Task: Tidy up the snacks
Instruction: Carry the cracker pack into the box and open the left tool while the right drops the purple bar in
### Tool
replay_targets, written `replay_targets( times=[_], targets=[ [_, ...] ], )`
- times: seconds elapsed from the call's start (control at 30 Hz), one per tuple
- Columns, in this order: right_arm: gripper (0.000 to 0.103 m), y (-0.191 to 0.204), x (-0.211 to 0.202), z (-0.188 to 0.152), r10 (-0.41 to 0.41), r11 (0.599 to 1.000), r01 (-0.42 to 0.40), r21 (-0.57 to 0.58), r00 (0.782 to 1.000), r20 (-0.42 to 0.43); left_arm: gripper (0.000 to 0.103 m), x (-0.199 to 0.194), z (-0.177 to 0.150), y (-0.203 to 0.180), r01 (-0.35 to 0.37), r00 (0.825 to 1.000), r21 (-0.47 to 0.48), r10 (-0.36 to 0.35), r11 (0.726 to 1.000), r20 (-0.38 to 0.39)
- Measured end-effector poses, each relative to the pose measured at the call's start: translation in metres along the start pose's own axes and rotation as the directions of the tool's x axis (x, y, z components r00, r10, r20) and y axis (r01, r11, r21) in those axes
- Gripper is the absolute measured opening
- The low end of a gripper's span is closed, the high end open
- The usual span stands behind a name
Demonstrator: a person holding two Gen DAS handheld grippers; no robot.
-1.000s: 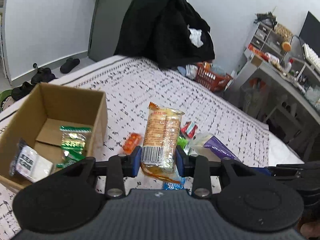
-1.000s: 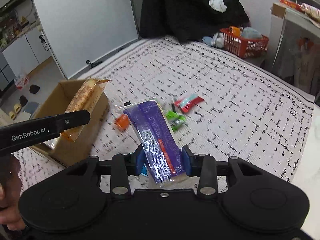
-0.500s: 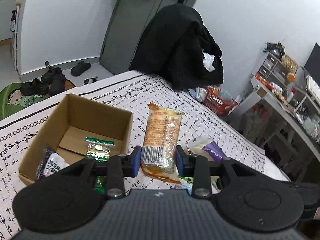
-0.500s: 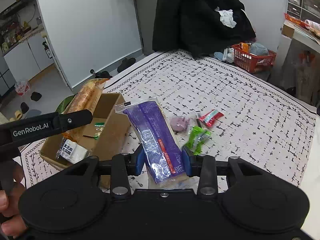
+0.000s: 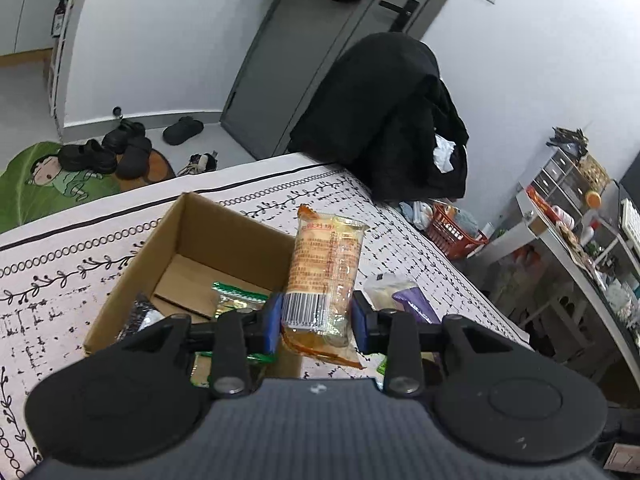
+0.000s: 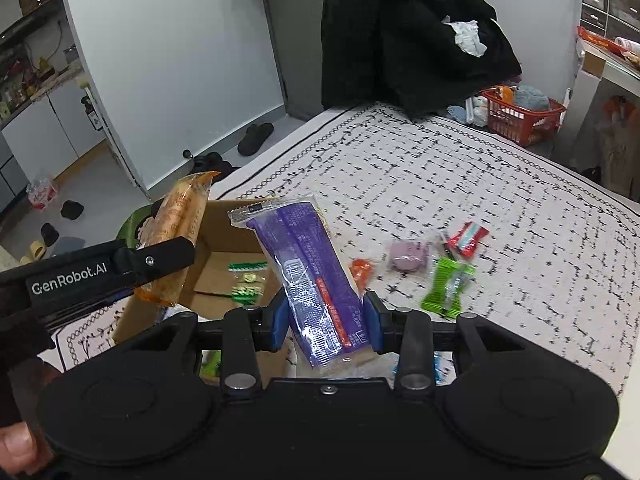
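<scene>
Carrying both packets over the cardboard box (image 5: 236, 236) is the step in hand. The orange packet (image 5: 326, 264) is clamped in the left gripper (image 5: 316, 322) above the box's right wall; the purple packet (image 6: 308, 272) is pinched in the right gripper (image 6: 326, 322) just beside that wall, near the bed's left edge. Each should be brought past the rim, lowered, then released flat beside the green packet (image 5: 236, 300).

The left tongs (image 5: 316, 322) point forward and somewhat downward, their blue pads pressed on both sides of an orange packet (image 5: 324, 268) that stands up toward 12 o'clock. The right tongs (image 6: 326, 320) tilt more steeply down, clamped on a purple packet (image 6: 308, 280) leaning toward 11 o'clock. From the right wrist view, the left tongs reach in from 9 o'clock, a fingertip (image 6: 16, 454) showing at 8 o'clock.
</scene>
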State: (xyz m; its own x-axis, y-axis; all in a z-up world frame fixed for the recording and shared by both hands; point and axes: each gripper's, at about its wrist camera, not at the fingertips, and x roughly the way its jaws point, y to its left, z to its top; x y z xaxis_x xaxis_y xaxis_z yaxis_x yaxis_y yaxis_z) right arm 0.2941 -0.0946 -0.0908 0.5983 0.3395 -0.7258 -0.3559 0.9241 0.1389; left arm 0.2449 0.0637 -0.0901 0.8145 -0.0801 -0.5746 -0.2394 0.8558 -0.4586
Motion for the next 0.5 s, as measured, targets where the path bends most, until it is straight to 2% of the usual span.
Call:
replay_targets(
  times=[0.2, 0.5],
  targets=[
    [0.037, 0.021, 0.011, 0.006, 0.013, 1.000, -0.013, 0.002, 1.000, 0.010, 0.035, -0.002, 0.009, 0.021, -0.009, 1.000, -0.041, 0.010, 0.999, 0.009],
    [0.037, 0.045, 0.035, 0.013, 0.041, 0.999, -0.041, -0.005, 0.999, -0.005, 0.035, 0.005, 0.021, 0.053, -0.042, 0.999, -0.112, 0.040, 0.993, -0.021]
  ],
)
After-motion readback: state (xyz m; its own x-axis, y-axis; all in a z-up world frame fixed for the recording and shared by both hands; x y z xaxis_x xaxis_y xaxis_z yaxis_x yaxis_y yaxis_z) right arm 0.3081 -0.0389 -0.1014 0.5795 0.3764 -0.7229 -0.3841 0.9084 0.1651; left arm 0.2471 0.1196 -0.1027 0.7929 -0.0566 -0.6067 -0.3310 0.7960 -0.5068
